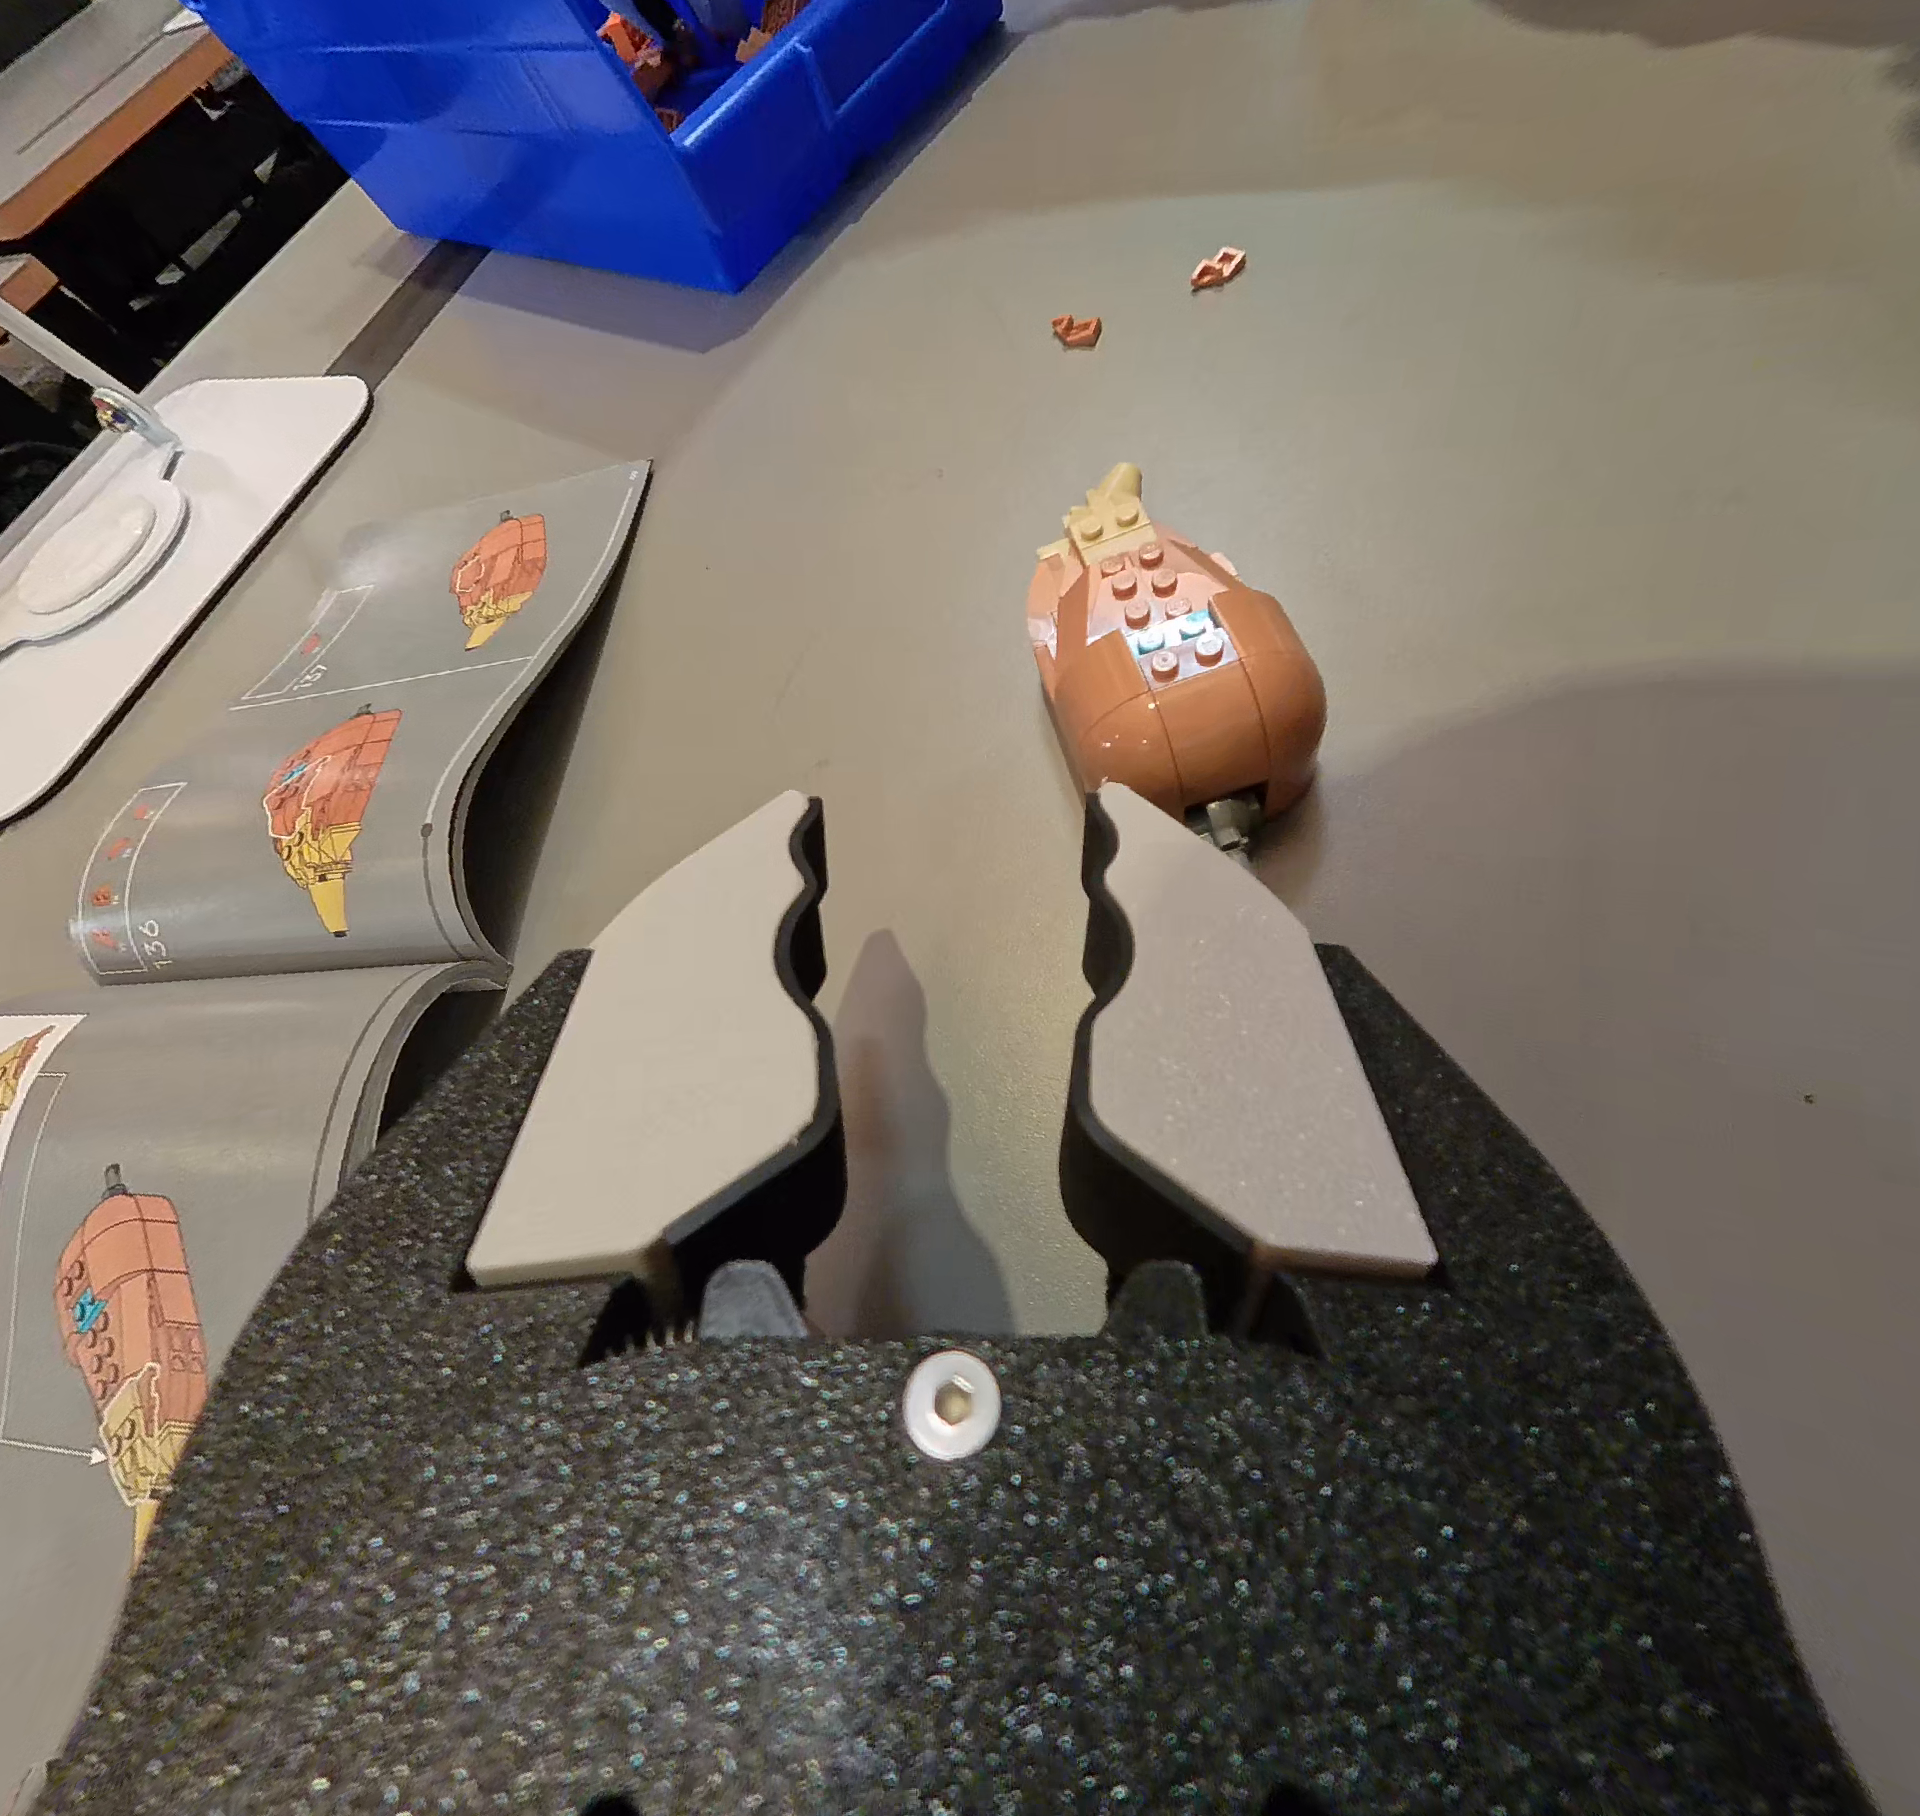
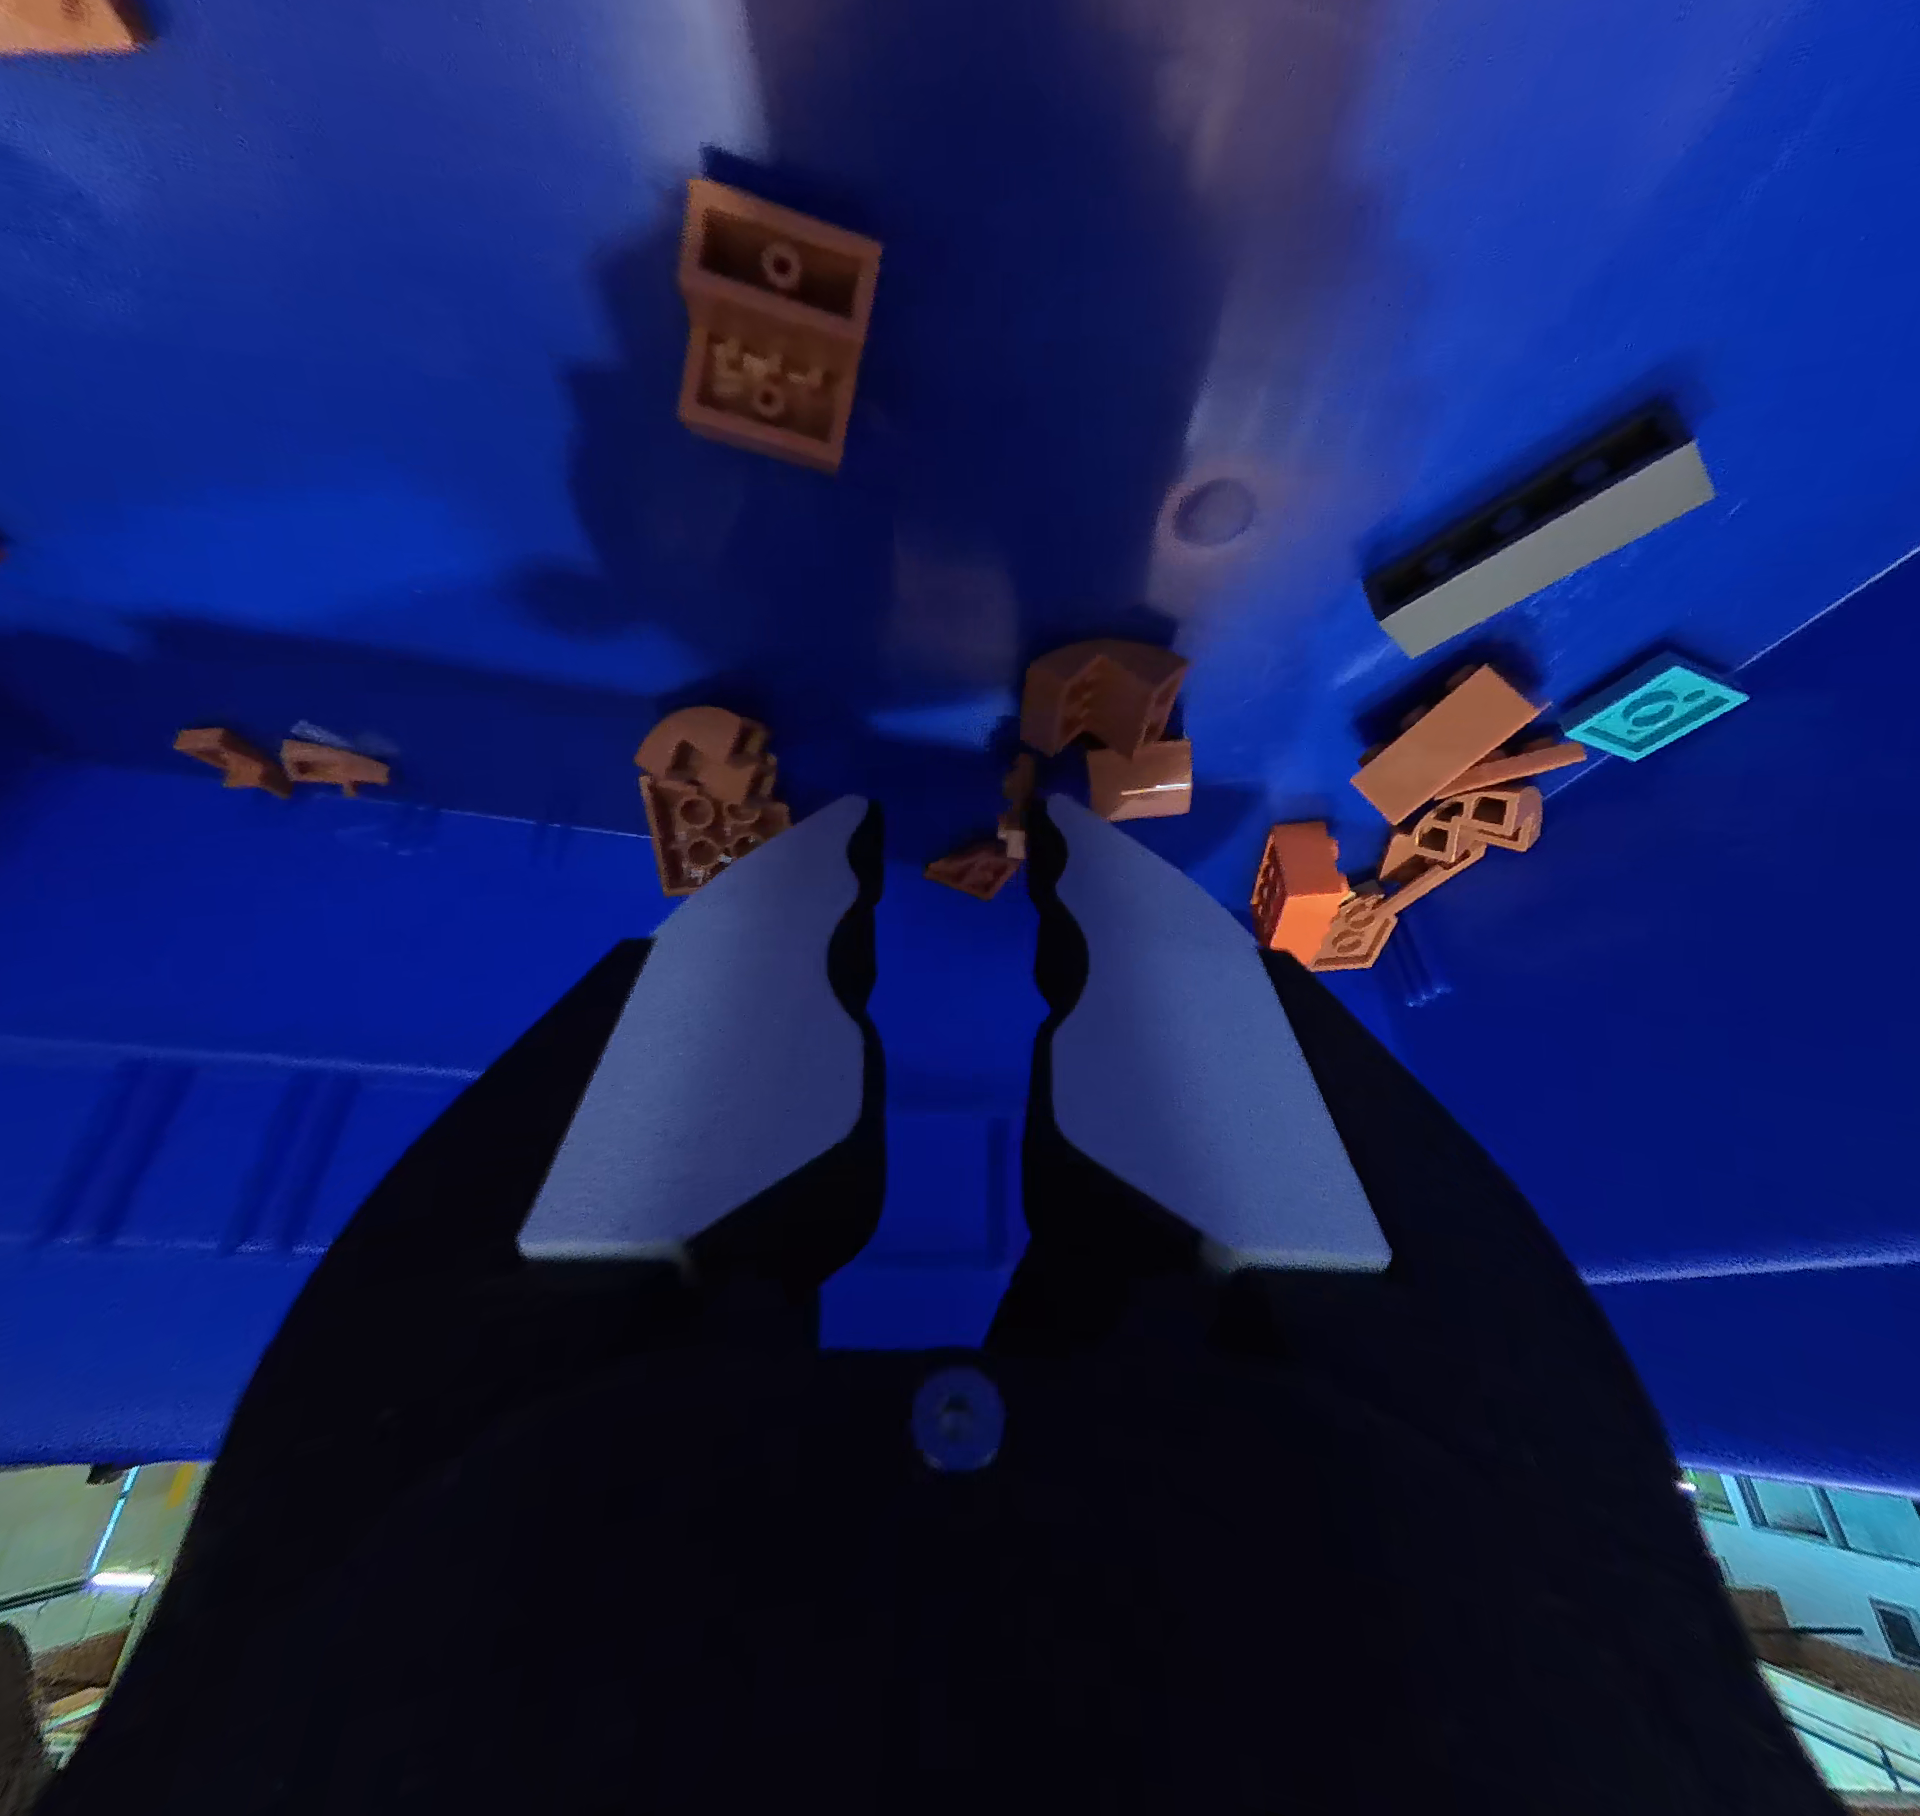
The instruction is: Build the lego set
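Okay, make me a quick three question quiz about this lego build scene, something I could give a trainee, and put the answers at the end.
1. True or false: the left gripper is clamped on the brown lego model.
2. Where is the right gripper working?
A. over the instruction booklet
B. inside the blue bin
C. beside the two small loose brown pieces
3. Fill in: the open instruction booklet lies on the table to the ____ of the left gripper in its own view.

Key
1. False; its jaws are open and empty, just short of the model.
2. B; loose bricks, mostly brown, lie around its open jaws.
3. left
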